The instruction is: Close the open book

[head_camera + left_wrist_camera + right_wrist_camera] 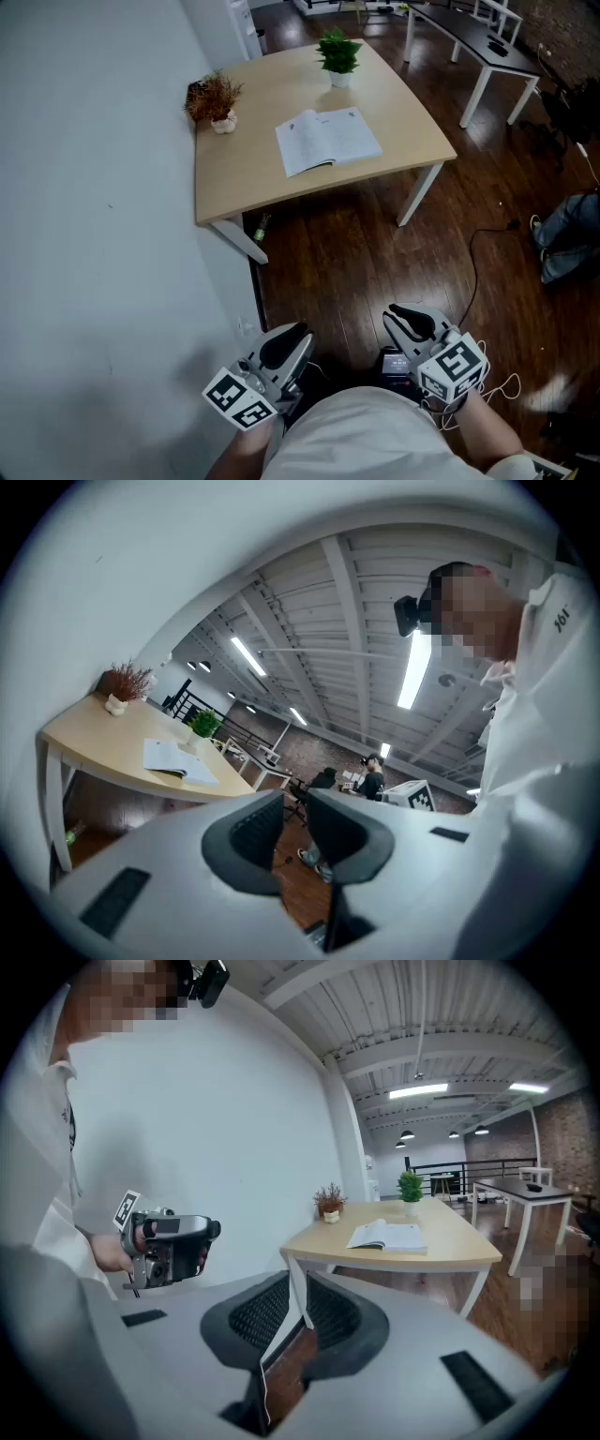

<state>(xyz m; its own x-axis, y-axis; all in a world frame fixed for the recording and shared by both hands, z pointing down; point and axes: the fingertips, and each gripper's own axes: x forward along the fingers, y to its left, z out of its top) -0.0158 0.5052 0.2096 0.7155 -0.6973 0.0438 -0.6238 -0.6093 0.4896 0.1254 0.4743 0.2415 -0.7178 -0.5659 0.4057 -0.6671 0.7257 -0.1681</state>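
The open book with white pages (328, 139) lies flat on the light wooden surface with white legs (246, 164), towards its right half, with the spine running from near to far. Behind it, at the far edge, stands a green leafy plant in a white pot (338, 56). A dried reddish-brown plant in a white pot (214, 101) stands at the surface's far left corner, next to the white wall (94, 187). Both plants are well apart from the book.

The left gripper (292, 339) and the right gripper (405, 321) are held close to the person's body, well short of the surface and over the dark wooden floor (347, 262). Neither touches anything.

In the left gripper view, the left gripper (295, 808) has its jaws a little apart. Only floor shows through the gap, and the book (178, 759) is far off to the left. In the right gripper view, the right gripper (295, 1293) has its jaws nearly together with a narrow slit between them. Nothing is held there, and the book (386, 1236) shows ahead on the surface.

A black cable (476, 251) trails across the floor on the right. A black-topped desk with white legs (469, 36) stands at the far right.
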